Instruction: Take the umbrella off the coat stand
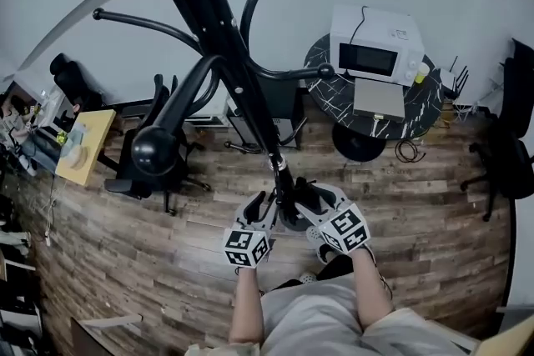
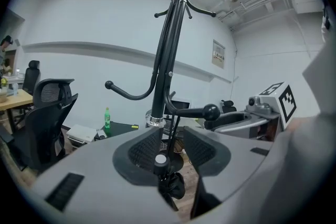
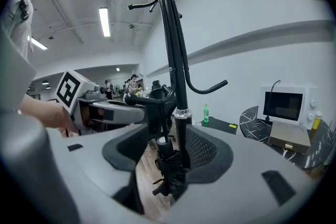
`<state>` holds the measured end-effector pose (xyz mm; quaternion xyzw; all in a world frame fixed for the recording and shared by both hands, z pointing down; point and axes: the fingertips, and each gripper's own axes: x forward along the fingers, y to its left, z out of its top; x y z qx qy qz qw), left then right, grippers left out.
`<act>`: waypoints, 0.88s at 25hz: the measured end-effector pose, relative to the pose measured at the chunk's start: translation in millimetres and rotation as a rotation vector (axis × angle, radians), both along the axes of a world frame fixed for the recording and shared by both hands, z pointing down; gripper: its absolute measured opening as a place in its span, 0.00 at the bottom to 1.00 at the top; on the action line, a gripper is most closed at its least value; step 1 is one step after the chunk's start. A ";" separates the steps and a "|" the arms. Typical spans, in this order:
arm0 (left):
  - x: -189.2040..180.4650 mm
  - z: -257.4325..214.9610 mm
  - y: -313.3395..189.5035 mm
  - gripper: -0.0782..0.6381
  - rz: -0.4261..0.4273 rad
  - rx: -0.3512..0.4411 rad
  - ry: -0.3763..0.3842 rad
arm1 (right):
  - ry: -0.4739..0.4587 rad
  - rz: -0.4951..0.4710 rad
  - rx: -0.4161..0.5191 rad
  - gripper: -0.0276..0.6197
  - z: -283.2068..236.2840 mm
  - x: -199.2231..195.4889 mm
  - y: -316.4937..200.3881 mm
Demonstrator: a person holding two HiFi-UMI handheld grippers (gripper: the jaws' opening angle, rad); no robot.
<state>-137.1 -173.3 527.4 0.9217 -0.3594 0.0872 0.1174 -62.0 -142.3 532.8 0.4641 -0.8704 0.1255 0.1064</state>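
Lining up the grab with left gripper [image 2: 170, 147] and right gripper [image 3: 167, 150], both agape around the umbrella [image 2: 167, 182], clamping nothing; next, pinching and unhooking it from the coat stand [image 3: 176, 60].

Black coat stand [image 1: 221, 33], frame centre: smooth metal, slight sheen. Folded black umbrella [image 3: 167, 164]: matt crumpled cloth. Brown plank floor [image 1: 150, 263], lower left: grained wood. Round black table [image 1: 416, 110], upper right: polished marble-look top.

Microwave [image 1: 373, 54] on round marble table [image 1: 417, 108]; office chair [image 2: 47, 113], green bottle [image 2: 107, 118], wood desk [image 1: 85, 147] left, plank floor [image 1: 167, 263].
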 end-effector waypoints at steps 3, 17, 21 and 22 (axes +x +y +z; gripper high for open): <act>-3.6 0.2 -4.6 0.32 -0.020 -0.004 -0.001 | -0.010 -0.024 -0.008 0.40 -0.7 0.4 -4.6; -15.0 1.6 35.0 0.32 -0.083 -0.040 0.003 | -0.070 -0.008 -0.023 0.38 -9.4 5.4 16.5; -22.2 -8.6 23.4 0.32 -0.132 -0.025 0.004 | -0.091 -0.082 -0.013 0.38 -18.5 -2.2 -2.3; -23.1 -10.8 21.6 0.32 -0.140 -0.025 0.009 | -0.093 -0.099 -0.011 0.38 -20.7 -3.0 -6.4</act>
